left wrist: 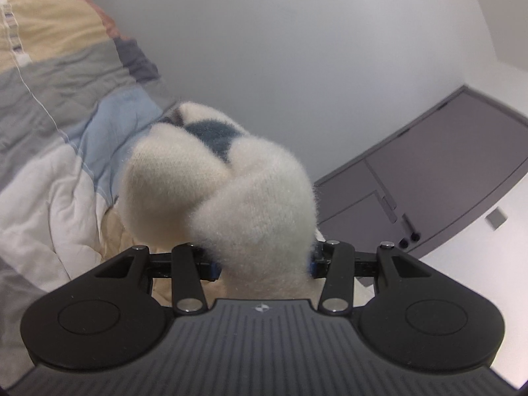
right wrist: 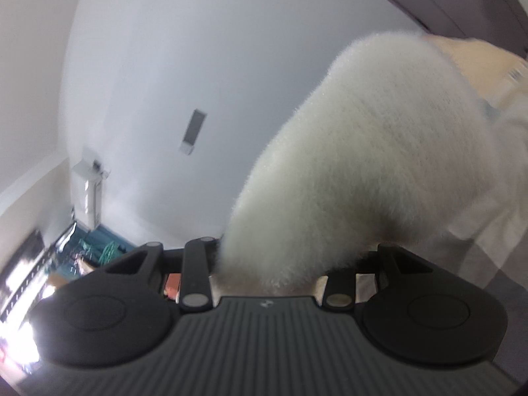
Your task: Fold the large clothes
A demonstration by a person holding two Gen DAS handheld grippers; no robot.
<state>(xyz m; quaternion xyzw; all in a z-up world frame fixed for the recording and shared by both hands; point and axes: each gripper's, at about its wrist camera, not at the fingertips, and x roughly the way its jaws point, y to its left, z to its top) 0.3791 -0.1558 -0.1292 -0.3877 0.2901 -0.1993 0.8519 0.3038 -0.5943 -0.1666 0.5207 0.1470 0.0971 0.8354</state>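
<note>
Left wrist view: I am seeing the left tongs (left wrist: 262, 265) clamping a thick bunch of the fluffy white garment (left wrist: 257, 204), which is bulging forward above the patchwork quilt (left wrist: 66, 105) on the bed; a dark blue patch is showing in the fleece. Behind, a grey door (left wrist: 445, 165) is standing in the white wall (left wrist: 280, 49). Right wrist view: the right tongs (right wrist: 267, 275) are likewise gripping the garment, which is trailing off rightward toward the quilt.
</note>
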